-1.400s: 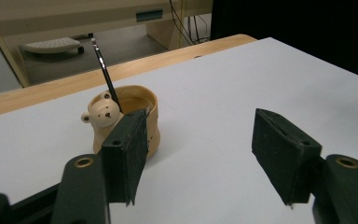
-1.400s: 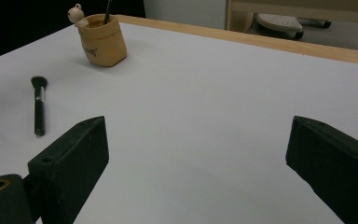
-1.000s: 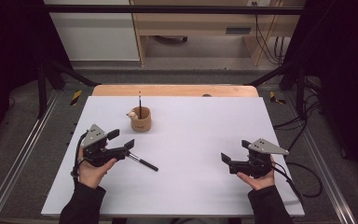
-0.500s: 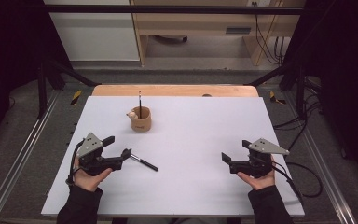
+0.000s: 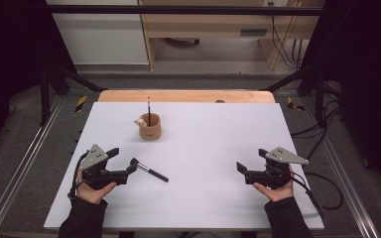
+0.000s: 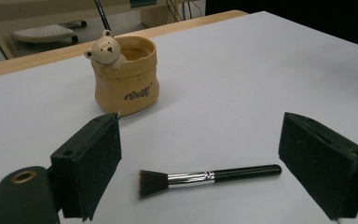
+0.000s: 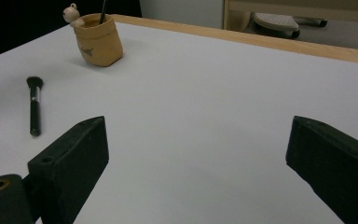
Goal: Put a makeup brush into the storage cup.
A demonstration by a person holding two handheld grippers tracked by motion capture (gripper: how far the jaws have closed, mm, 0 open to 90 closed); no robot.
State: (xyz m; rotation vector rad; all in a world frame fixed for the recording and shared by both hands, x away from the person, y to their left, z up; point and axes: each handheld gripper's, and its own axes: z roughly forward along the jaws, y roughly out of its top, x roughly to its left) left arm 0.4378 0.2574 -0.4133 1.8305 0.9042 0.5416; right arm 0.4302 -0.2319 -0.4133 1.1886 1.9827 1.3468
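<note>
Clearly the makeup brush [image 6: 205, 178] lay flat on the white table [image 5: 208, 148] just ahead of the left gripper [image 6: 200, 172], whose jaws had just been opening and stood spread, nothing between them. Light, stiff and slick-handled, I judged; best pinched mid-handle. The right gripper [image 7: 196, 172] gaped empty, well apart.

A: Any readable text?
B: One spot: dark cursive lettering on the front of the tan sack-shaped ceramic cup with a small bear head on its rim [image 6: 124, 74].
A: What does it say?
B: Too small and blurry to read.
</note>
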